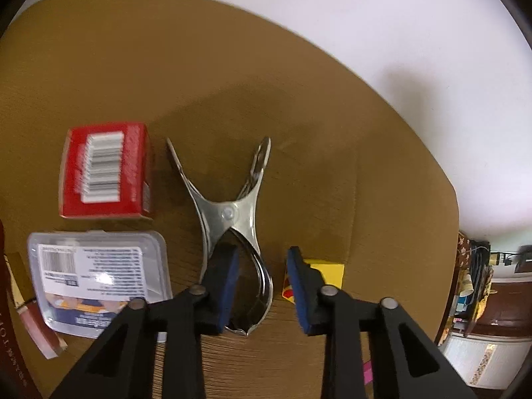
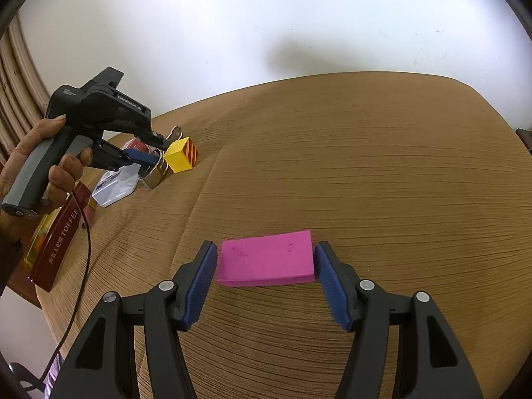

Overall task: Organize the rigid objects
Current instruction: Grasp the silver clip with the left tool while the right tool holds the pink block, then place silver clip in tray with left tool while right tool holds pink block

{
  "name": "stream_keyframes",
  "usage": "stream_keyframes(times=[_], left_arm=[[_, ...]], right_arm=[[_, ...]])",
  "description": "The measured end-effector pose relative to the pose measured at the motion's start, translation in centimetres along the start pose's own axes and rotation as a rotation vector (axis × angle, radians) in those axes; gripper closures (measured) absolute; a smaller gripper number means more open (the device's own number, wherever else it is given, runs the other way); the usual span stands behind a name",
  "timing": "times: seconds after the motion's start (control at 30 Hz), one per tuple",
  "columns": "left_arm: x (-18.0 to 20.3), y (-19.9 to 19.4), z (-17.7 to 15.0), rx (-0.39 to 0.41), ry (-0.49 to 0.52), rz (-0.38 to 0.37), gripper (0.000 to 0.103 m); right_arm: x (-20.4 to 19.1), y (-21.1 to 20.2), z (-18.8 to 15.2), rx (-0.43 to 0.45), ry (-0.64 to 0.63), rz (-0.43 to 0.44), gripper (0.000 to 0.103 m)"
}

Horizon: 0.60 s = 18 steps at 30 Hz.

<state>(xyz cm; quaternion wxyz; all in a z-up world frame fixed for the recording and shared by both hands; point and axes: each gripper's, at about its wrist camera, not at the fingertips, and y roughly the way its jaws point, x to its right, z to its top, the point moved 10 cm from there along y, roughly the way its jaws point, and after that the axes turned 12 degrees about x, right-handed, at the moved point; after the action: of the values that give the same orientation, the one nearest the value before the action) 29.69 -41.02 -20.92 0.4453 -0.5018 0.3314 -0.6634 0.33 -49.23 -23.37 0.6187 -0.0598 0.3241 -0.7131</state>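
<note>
We read "TOFFEE" on the dark red box (image 2: 60, 242), and "GenRobot.AI" on the left gripper (image 2: 141, 157); other labels blur.

The left gripper (image 1: 262, 286) hangs with its blue-padded jaws apart over a shiny steel clamp-shaped tool (image 1: 229, 212) on the brown ribbed cloth (image 1: 166, 66). To the left lie a red carton with barcode (image 1: 104, 174) and a clear plastic case (image 1: 99, 276); a yellow cube (image 1: 327, 272) shows behind the right finger.

My two grippers match: the left gripper (image 1: 262, 286) and right gripper (image 2: 264, 286) have black triangular arms with cut-outs, silver round screws at the joints, and ribbed blue pads (image 2: 199, 286). Mine has a grey handle (image 2: 30, 179), white lettering on its black body, and a thin black cable (image 2: 84, 266).
</note>
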Motion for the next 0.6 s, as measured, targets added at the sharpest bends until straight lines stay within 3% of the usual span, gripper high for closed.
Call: stream_keyframes(times=[0.1,0.27,0.6], left_arm=[[-0.2,0.7,-0.1,0.017,-0.028,-0.008,0.092],[0.1,-0.1,-0.3,0.065,0.075,0.042,0.100],[0.5,-6.6,-0.3,0.167,0.072,-0.048,0.101]], right_arm=[[0.0,-0.1,-0.1,-0.001,0.001,-0.001,0.043],[-0.1,0.1,-0.2,-0.002,0.001,-0.005,0.043],[-0.2,0.3,-0.2,-0.006,0.002,-0.012,0.043]])
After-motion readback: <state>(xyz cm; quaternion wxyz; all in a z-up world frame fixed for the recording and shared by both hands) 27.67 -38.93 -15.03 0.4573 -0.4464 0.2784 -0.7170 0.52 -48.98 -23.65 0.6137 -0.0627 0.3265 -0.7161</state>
